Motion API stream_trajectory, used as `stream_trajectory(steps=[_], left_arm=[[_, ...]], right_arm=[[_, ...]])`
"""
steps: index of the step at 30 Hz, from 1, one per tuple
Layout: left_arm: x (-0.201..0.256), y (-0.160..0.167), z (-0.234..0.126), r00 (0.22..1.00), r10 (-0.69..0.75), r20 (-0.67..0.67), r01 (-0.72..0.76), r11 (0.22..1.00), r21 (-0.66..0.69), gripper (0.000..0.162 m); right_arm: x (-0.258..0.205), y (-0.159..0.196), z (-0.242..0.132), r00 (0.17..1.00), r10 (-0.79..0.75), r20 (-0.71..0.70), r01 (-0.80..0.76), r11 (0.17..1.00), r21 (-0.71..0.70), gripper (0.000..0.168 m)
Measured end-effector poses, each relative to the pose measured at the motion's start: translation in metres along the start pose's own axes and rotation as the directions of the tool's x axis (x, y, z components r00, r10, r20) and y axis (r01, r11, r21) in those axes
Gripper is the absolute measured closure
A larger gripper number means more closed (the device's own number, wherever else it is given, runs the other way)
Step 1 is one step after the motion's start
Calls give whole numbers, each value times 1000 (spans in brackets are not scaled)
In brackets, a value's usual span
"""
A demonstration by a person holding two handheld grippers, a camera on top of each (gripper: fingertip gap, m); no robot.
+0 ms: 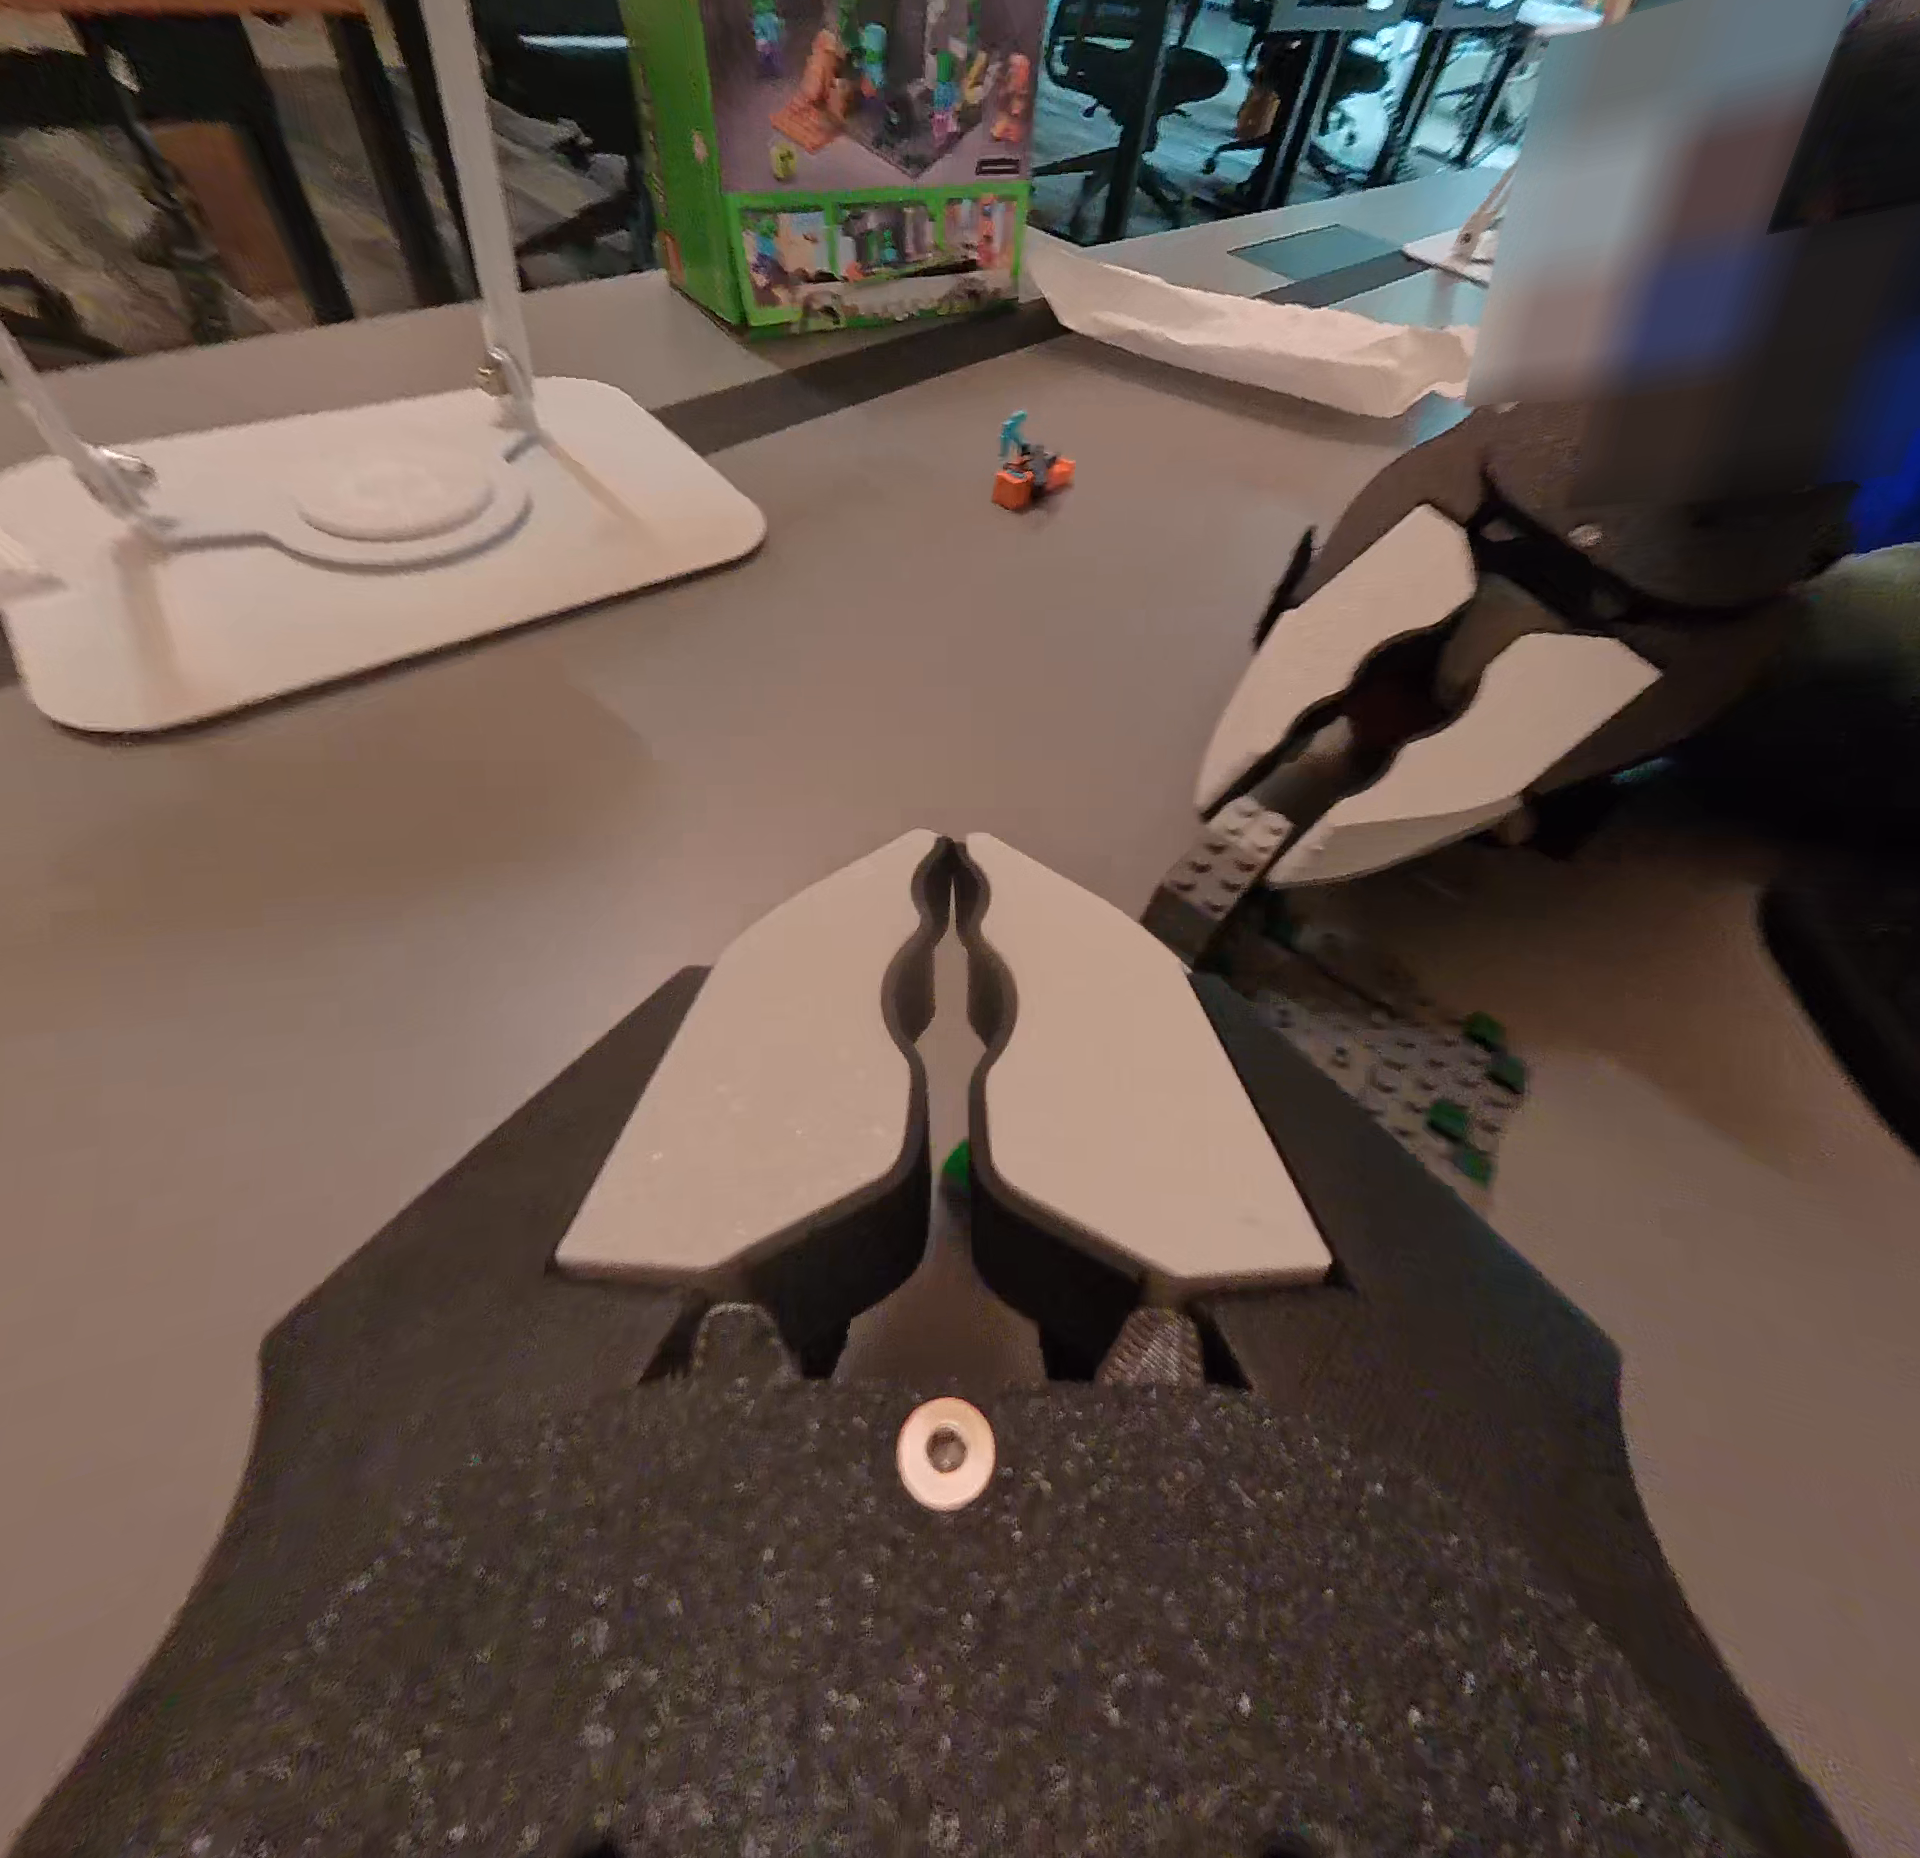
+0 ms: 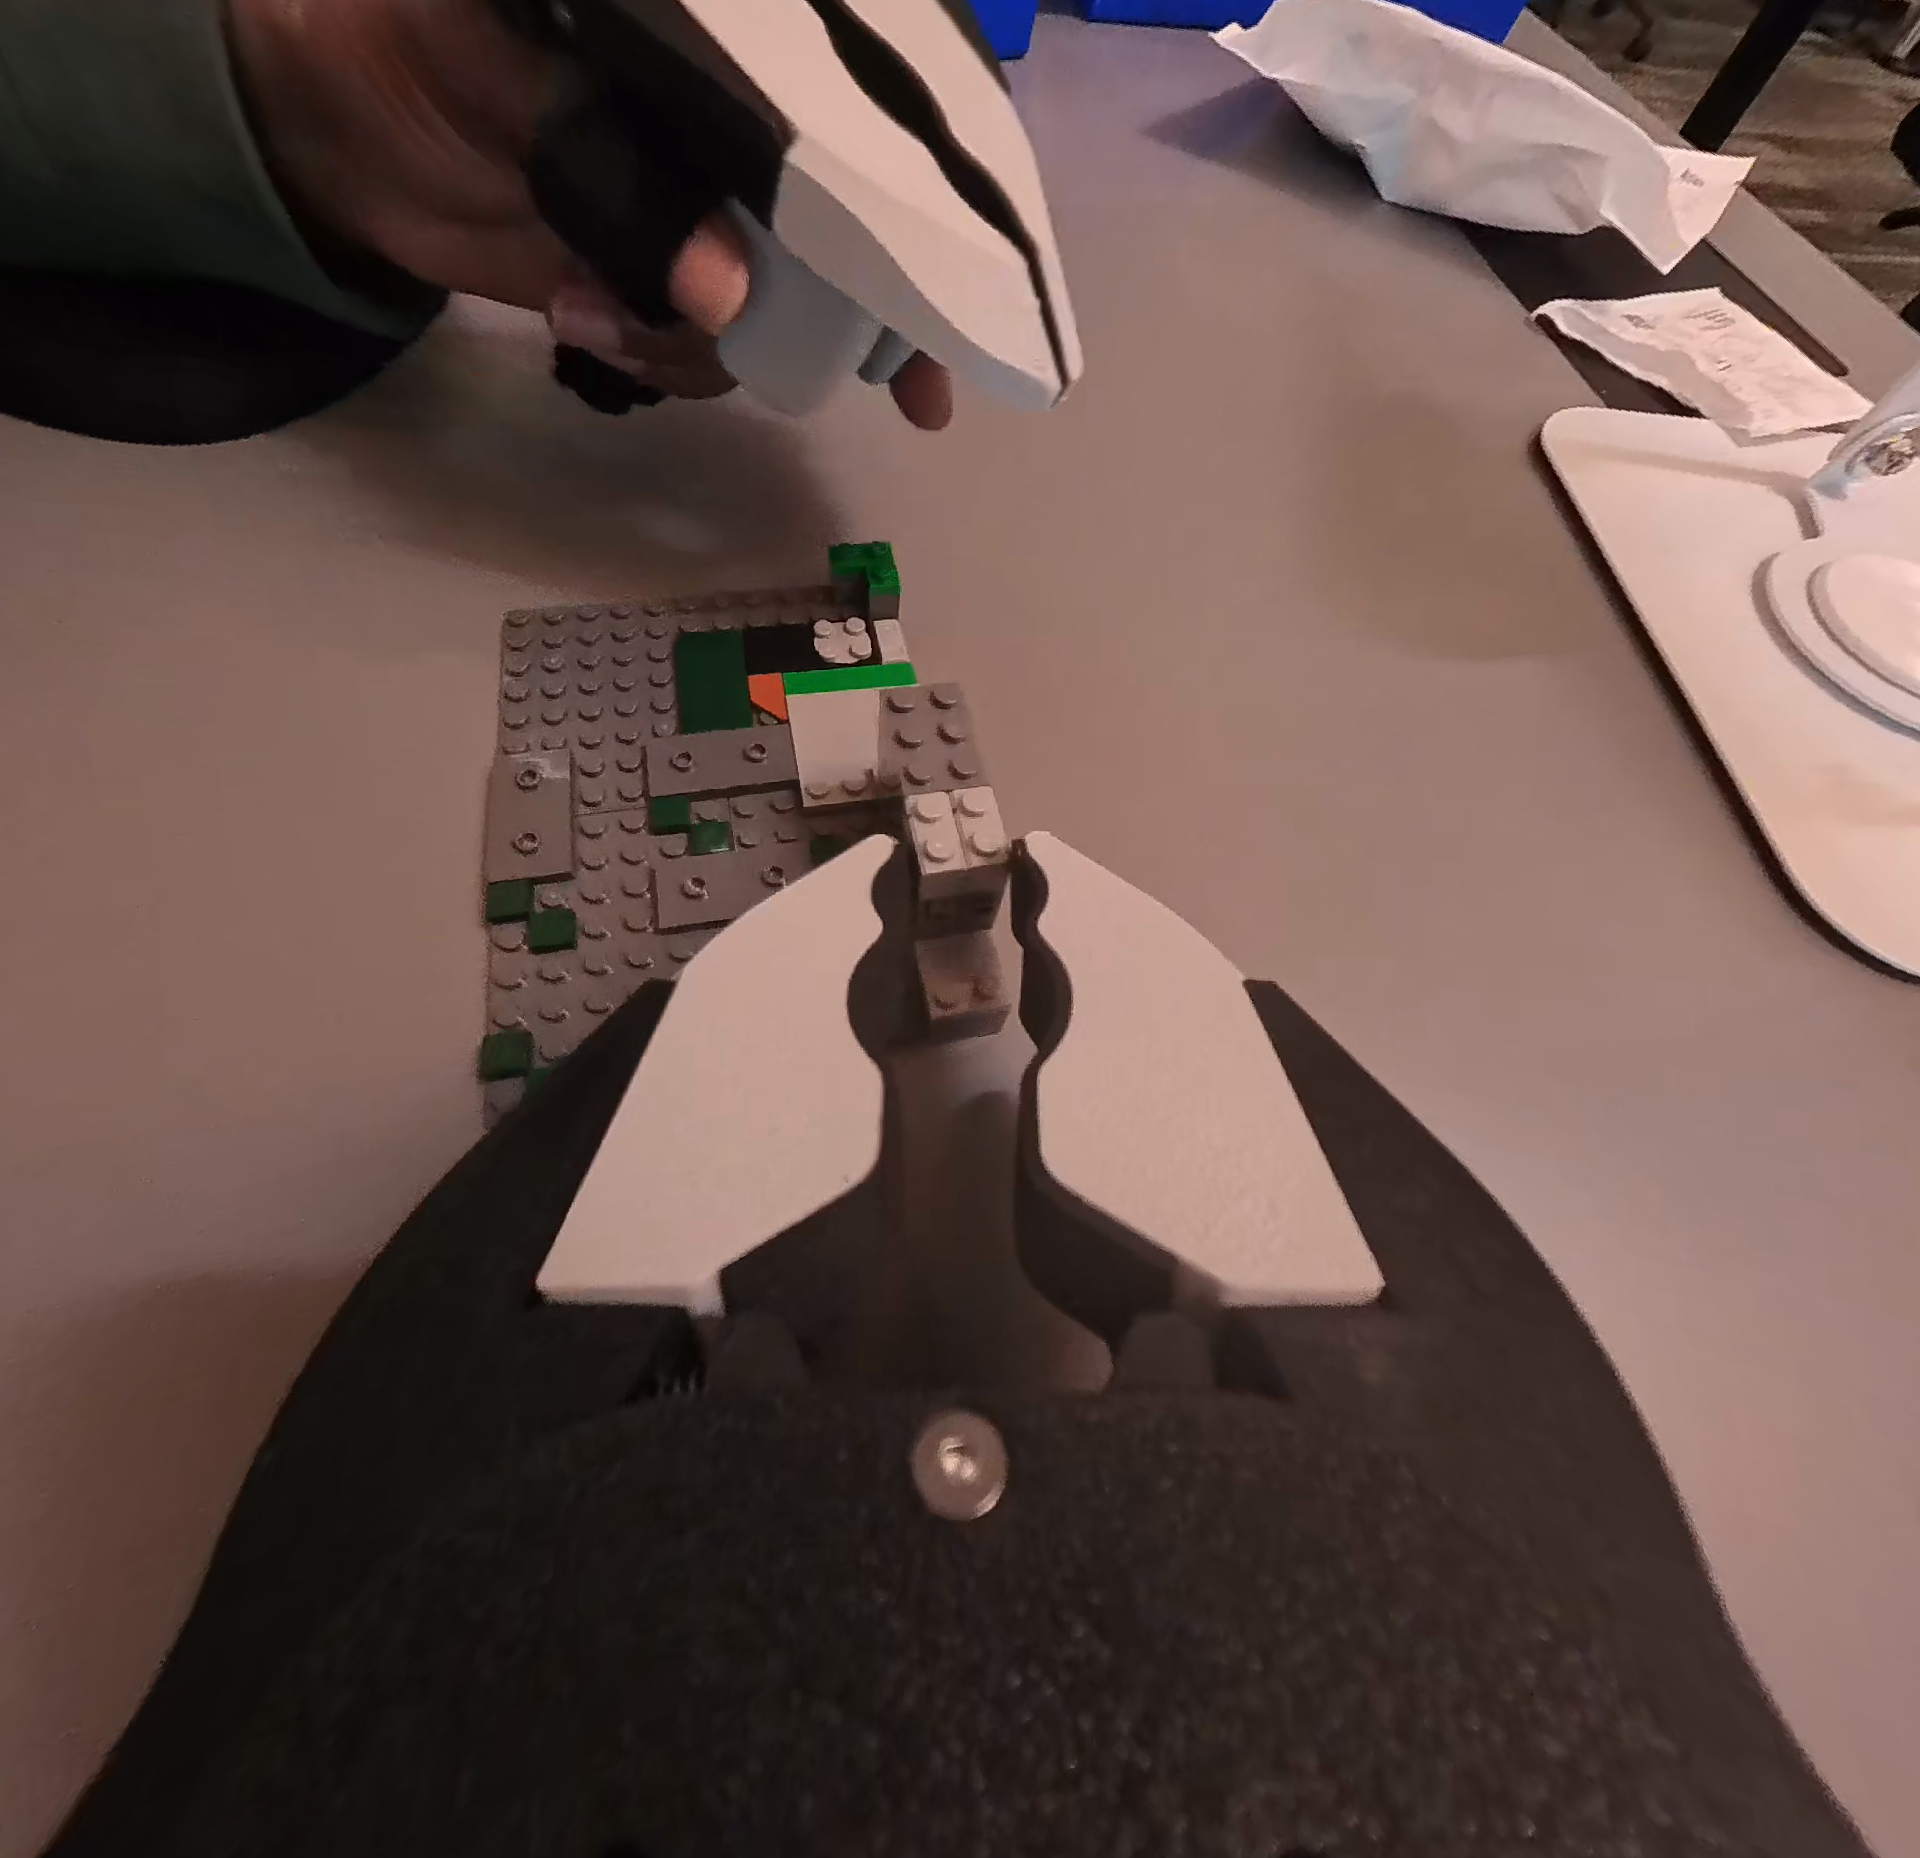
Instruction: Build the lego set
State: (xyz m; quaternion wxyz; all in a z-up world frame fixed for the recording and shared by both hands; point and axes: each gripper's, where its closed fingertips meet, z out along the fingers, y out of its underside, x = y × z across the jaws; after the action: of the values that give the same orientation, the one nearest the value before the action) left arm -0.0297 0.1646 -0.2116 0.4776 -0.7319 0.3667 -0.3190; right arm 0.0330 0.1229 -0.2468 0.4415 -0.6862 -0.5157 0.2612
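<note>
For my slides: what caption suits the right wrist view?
Right tool grips a grey brick stack beside the baseplate.

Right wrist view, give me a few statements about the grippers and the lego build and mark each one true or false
1. The right gripper has a grey brick stack between its fingers. True.
2. The left gripper is wide open. False: its fingertips meet.
3. The grey baseplate lies flat on the table. True.
4. The lego box lies on the baseplate. False: it stands upright at the table's far side.
</note>
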Motion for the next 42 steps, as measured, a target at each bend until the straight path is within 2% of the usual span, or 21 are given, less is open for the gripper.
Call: stream_trajectory(steps=[6, 10, 17, 33, 42], left_arm=[[-21, 9, -13, 990, 81, 116, -81, 997, -5, 162], [-27, 7, -17, 989, 71, 130, -72, 997, 4, 162], [-32, 9, -19, 989, 46, 138, -48, 999, 5, 162], [-29, 2, -25, 996, -35, 88, 31, 999, 41, 162], [-10, 9, -17, 1000, 23, 4, -23, 1000, -10, 160]], right_arm=[[-4, -3, -2, 999, -36, 28, 35, 999, 18, 151], [-10, -7, 0, 991, -48, 124, 44, 998, 34, 151], [-2, -8, 15, 988, -54, 145, 56, 998, -8, 151], [-1, -7, 16, 995, -26, 93, 31, 998, -49, 150], [-4, -11, 4, 995, -6, 96, 12, 998, -64, 145]])
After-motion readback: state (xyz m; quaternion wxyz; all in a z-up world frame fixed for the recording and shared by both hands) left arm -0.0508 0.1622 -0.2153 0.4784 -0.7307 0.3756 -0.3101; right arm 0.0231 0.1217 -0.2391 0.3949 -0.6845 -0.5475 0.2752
